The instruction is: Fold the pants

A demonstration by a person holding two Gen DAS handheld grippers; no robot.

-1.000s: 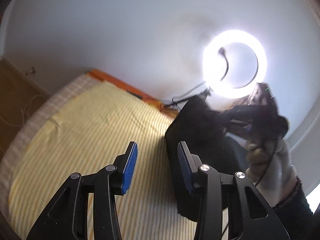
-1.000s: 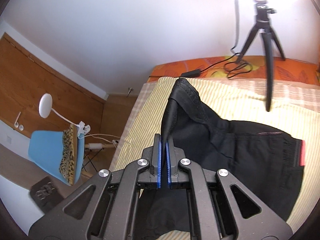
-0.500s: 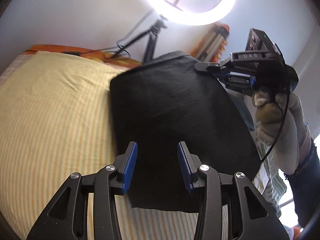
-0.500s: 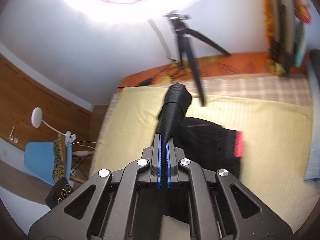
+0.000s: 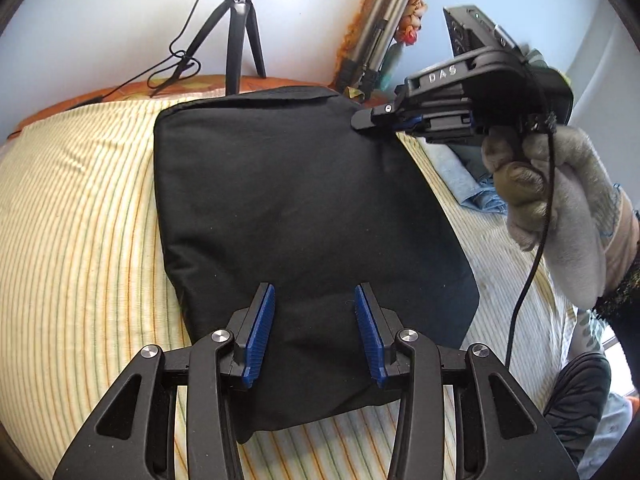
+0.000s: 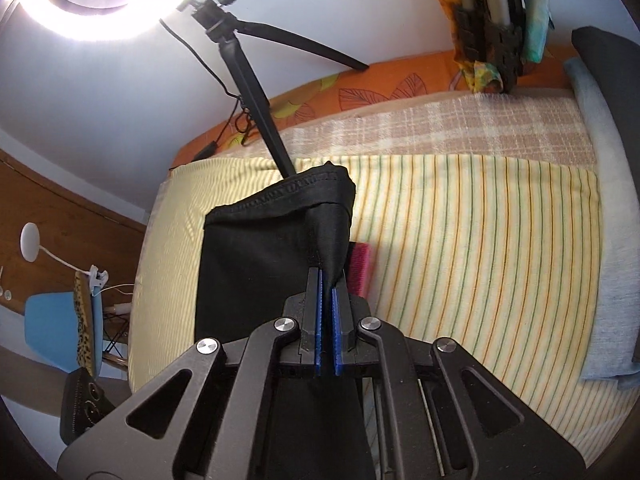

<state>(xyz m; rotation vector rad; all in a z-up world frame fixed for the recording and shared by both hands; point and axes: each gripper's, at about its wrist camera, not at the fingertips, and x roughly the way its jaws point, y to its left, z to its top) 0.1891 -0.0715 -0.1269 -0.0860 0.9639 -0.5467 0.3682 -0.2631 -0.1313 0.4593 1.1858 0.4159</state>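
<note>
The black pants (image 5: 296,208) lie folded over on the yellow striped bed cover (image 5: 76,248). My left gripper (image 5: 315,320) is open and empty, hovering over the near end of the pants. My right gripper (image 6: 328,280) is shut on a hem corner of the pants (image 6: 280,240) and holds it just above the bed; it also shows in the left wrist view (image 5: 376,118) at the far right corner of the fabric. A pink label (image 6: 360,268) peeks out beside the held fold.
A black tripod (image 5: 240,28) with a ring light (image 6: 88,4) stands at the bed's far edge. Folded grey and blue clothes (image 5: 464,176) lie at the right of the bed. A blue chair (image 6: 52,328) and a white lamp (image 6: 30,236) stand beyond the left edge.
My right gripper has carried the pants' end across and down, laying the fabric flat over the rest. My left gripper's view has tilted down from the wall and now looks over the pants.
</note>
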